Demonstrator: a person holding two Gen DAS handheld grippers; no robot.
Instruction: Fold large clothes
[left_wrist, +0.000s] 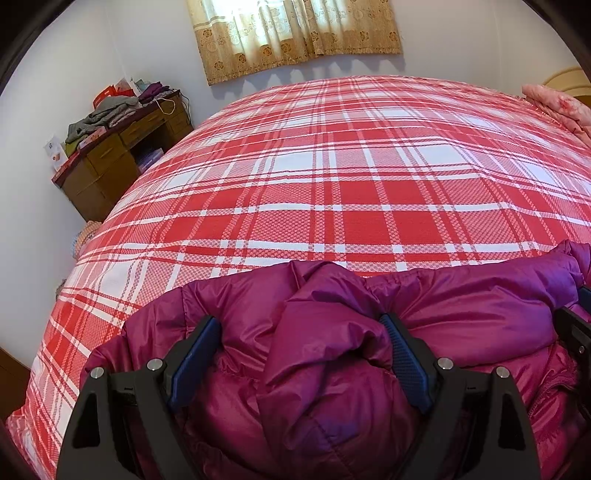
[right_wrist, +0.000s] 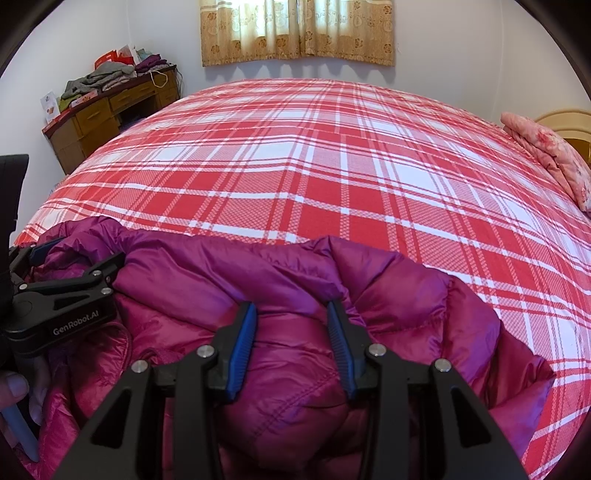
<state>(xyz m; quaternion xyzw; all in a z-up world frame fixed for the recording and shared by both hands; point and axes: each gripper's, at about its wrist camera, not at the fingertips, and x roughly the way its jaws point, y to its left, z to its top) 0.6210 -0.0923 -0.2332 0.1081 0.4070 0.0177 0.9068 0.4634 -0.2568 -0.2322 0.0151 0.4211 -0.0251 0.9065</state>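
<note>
We are working at the near edge of the bed (left_wrist: 332, 177), where the magenta puffer jacket (left_wrist: 314, 369) is lying bunched on the red plaid cover. Our left gripper (left_wrist: 301, 332) is spreading its jaws wide around a raised fold of the jacket, pads pressing into fabric on both sides. Our right gripper (right_wrist: 291, 321) is standing narrower, its blue pads (right_wrist: 242, 347) flanking another puffy ridge, while the left one is showing at its side
</note>
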